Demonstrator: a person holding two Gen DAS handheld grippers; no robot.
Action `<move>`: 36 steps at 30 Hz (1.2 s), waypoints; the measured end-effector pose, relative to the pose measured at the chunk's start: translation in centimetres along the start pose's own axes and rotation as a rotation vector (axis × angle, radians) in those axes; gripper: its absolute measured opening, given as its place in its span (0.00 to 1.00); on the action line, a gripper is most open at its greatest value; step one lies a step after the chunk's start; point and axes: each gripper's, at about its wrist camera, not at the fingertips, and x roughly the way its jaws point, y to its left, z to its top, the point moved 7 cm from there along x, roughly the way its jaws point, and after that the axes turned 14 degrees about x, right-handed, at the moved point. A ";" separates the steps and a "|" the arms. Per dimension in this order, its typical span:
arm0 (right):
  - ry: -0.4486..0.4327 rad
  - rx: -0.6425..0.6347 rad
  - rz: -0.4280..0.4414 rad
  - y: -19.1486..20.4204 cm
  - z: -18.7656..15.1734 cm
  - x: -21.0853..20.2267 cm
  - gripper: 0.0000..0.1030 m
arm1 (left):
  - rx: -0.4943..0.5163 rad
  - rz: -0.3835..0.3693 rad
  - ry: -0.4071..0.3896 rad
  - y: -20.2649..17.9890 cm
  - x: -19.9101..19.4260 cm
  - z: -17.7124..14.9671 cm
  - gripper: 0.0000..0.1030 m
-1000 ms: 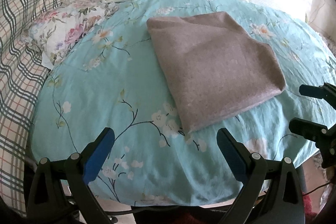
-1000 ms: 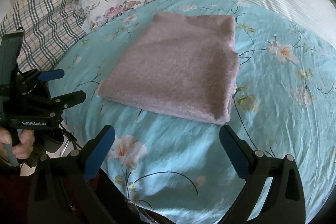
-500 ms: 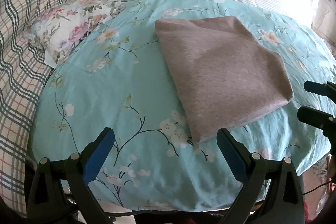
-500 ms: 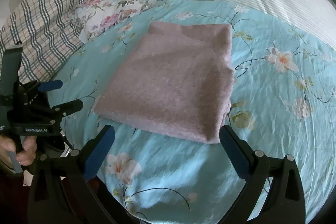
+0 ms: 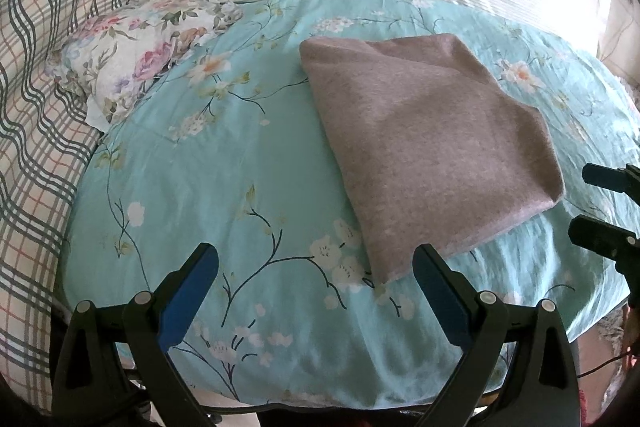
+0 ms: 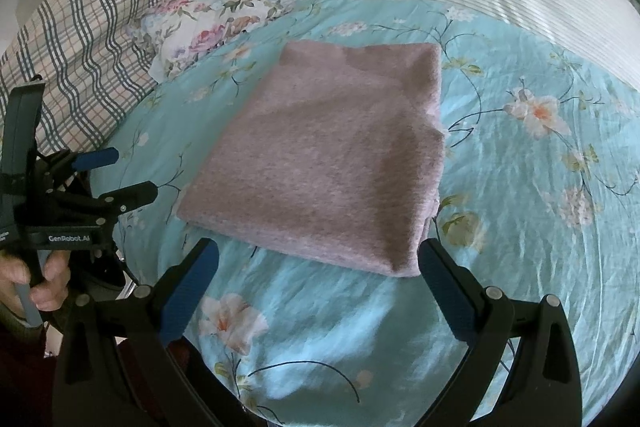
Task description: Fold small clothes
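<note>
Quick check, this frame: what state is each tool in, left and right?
Left tool: open, holding nothing.
Right tool: open, holding nothing; the folded mauve cloth lies ahead of it.

Bare sheet [image 5: 224, 163] left of the folded cloth [image 5: 432, 147]; floral pillow [image 5: 140, 55] beyond

Your left gripper [image 5: 316, 277] has its jaws spread wide with nothing between them, its blue pads [image 5: 188, 301] facing inward. Your right gripper [image 6: 318, 277] is spread just as wide and also holds nothing. Seen from the right wrist, your left hand [image 6: 30, 277] grips the left gripper's handle, its fingers pointing toward the right.
</note>
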 end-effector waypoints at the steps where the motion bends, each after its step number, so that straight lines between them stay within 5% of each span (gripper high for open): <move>1: 0.001 -0.002 0.000 0.1 0.0 0.0 0.97 | -0.002 0.000 0.000 0.0 0.0 0.1 0.95; 36: 0.001 -0.023 0.002 0.4 0.8 0.4 0.97 | 0.014 0.004 -0.020 -0.9 -0.2 1.5 0.95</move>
